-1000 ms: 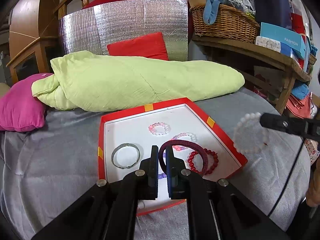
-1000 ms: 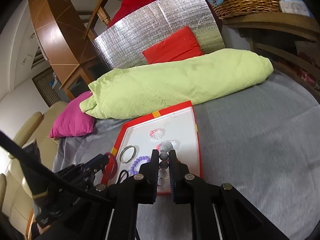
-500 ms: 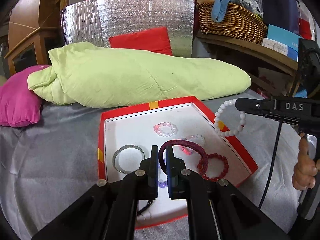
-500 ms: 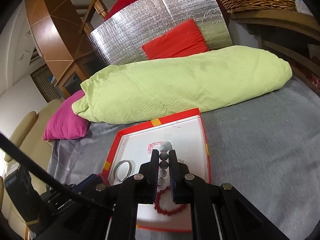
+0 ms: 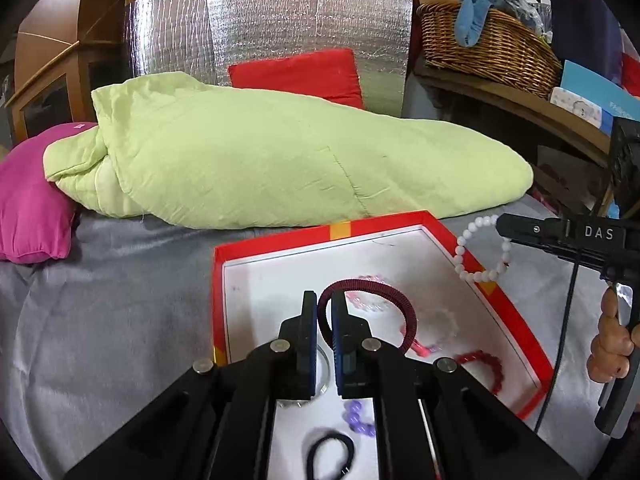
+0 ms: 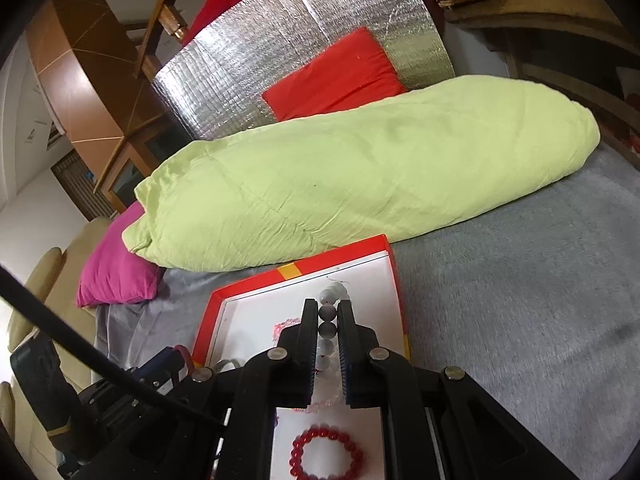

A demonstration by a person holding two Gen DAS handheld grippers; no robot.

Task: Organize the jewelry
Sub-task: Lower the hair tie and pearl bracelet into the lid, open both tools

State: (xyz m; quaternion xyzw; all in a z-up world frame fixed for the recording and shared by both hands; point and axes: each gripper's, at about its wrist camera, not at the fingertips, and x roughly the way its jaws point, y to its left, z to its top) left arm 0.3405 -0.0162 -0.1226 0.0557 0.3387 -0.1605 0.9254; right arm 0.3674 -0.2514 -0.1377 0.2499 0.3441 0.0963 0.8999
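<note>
A red-rimmed tray (image 5: pixel 516 308) with a white floor lies on the grey bed; it also shows in the right wrist view (image 6: pixel 394 268). My left gripper (image 5: pixel 324 304) is shut on a maroon bracelet (image 5: pixel 394 306) above the tray. My right gripper (image 6: pixel 329 312) is shut on a white bead bracelet (image 6: pixel 328 312), seen hanging over the tray's right rim in the left wrist view (image 5: pixel 464 254). In the tray lie a red bead bracelet (image 6: pixel 326 456), a pink bead bracelet (image 5: pixel 370 304), a purple bead bracelet (image 5: pixel 358 422), a silver bangle (image 5: pixel 322 376) and a black hair tie (image 5: pixel 330 456).
A rolled green quilt (image 5: pixel 280 168) lies just behind the tray, with a magenta pillow (image 5: pixel 28 200) at left and a red cushion (image 5: pixel 296 74) behind. A wooden shelf with a wicker basket (image 5: pixel 488 44) stands at the right. Grey bedding (image 6: pixel 520 300) surrounds the tray.
My right gripper has carried the white bead bracelet left and forward, from beside the tray to over its right rim. My left gripper has moved forward over the tray with the maroon bracelet.
</note>
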